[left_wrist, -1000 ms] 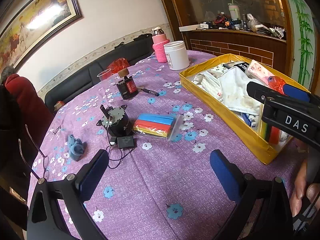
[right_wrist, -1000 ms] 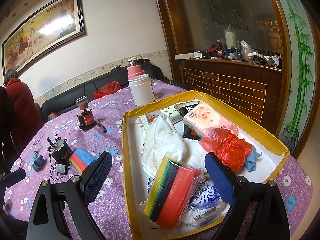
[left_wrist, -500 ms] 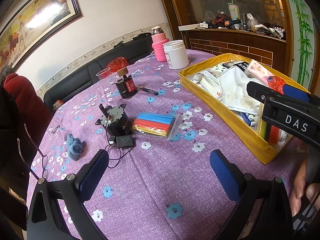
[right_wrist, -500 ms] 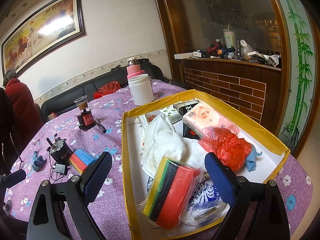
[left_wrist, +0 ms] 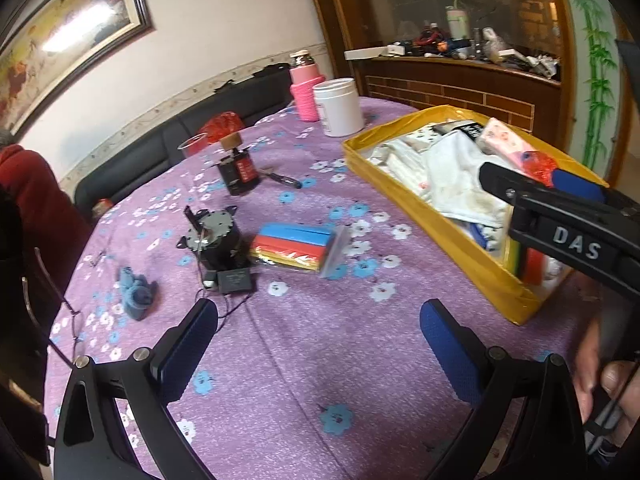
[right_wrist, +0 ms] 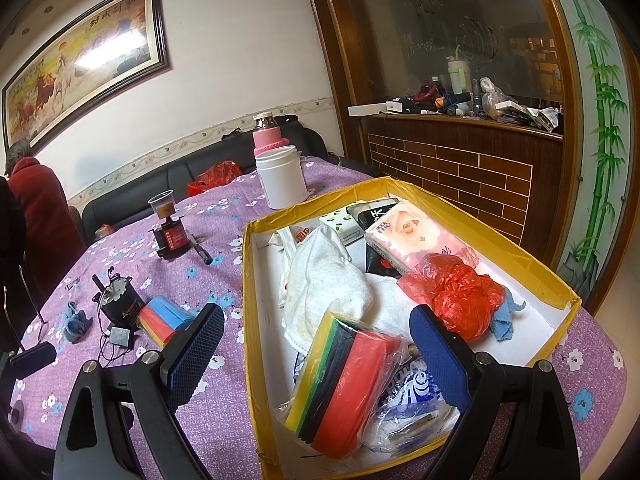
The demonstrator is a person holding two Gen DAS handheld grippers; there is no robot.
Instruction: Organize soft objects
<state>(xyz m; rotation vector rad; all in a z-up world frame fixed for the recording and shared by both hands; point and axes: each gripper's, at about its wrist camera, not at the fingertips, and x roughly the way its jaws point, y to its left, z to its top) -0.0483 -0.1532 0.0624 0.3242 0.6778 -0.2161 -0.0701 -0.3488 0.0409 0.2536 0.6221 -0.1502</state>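
A yellow box on the purple flowered tablecloth holds soft things: a white towel, a bagged sponge stack, a tissue pack, a red plastic bag. A second bagged sponge stack and a small blue cloth lie on the table outside the box. My left gripper is open and empty above the cloth, short of the sponges. My right gripper is open and empty over the box's near end; it also shows in the left wrist view.
A black motor with wires, a black-and-red device, a pen, a white jar and a pink bottle stand on the table. A person in red sits at the left. A black sofa runs behind.
The left gripper has shifted slightly, with the table scene sliding a little left and down in its view. The right gripper has barely moved. Both stay open.
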